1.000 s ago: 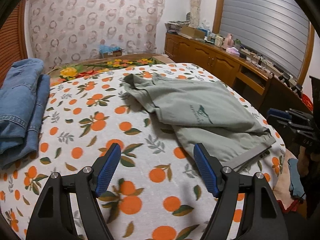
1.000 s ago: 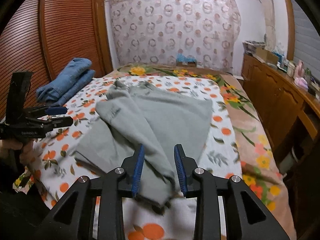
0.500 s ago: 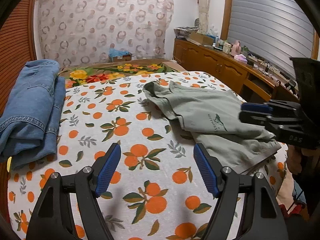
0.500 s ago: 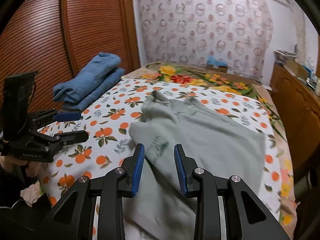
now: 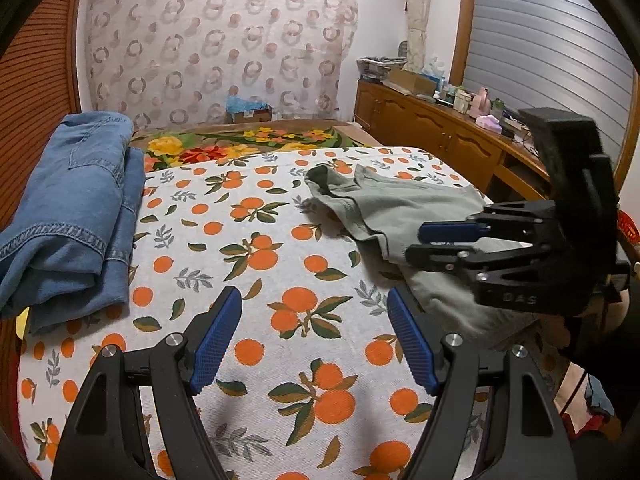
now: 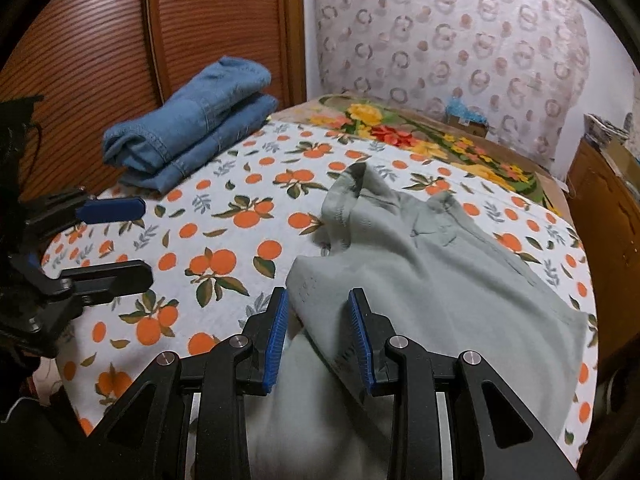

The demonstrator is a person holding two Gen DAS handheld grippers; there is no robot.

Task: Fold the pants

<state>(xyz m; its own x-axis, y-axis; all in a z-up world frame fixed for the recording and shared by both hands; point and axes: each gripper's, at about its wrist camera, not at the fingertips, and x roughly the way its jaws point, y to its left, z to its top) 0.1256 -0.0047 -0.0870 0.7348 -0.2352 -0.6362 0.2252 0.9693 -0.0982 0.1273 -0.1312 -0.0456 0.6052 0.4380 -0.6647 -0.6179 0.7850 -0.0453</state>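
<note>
Grey-green pants (image 6: 440, 280) lie crumpled on the orange-print bedspread (image 6: 224, 248), toward the bed's right side; they also show in the left wrist view (image 5: 384, 208). My right gripper (image 6: 318, 336) hovers over the pants' near fold, its jaws partly open with cloth between the pads, not clamped. It also shows at the right of the left wrist view (image 5: 444, 244). My left gripper (image 5: 312, 340) is open and empty above bare bedspread, left of the pants. It also shows at the left of the right wrist view (image 6: 120, 240).
Folded blue jeans (image 5: 76, 208) are stacked at the bed's left side by a wooden slatted wardrobe (image 6: 100, 40). A wooden cabinet (image 5: 436, 140) with clutter runs along the right. A floral blanket (image 5: 240, 144) and a curtain lie beyond.
Both grippers have swung left across the bed. The right gripper has moved over the pants' near-left fold. The left gripper stays wide open.
</note>
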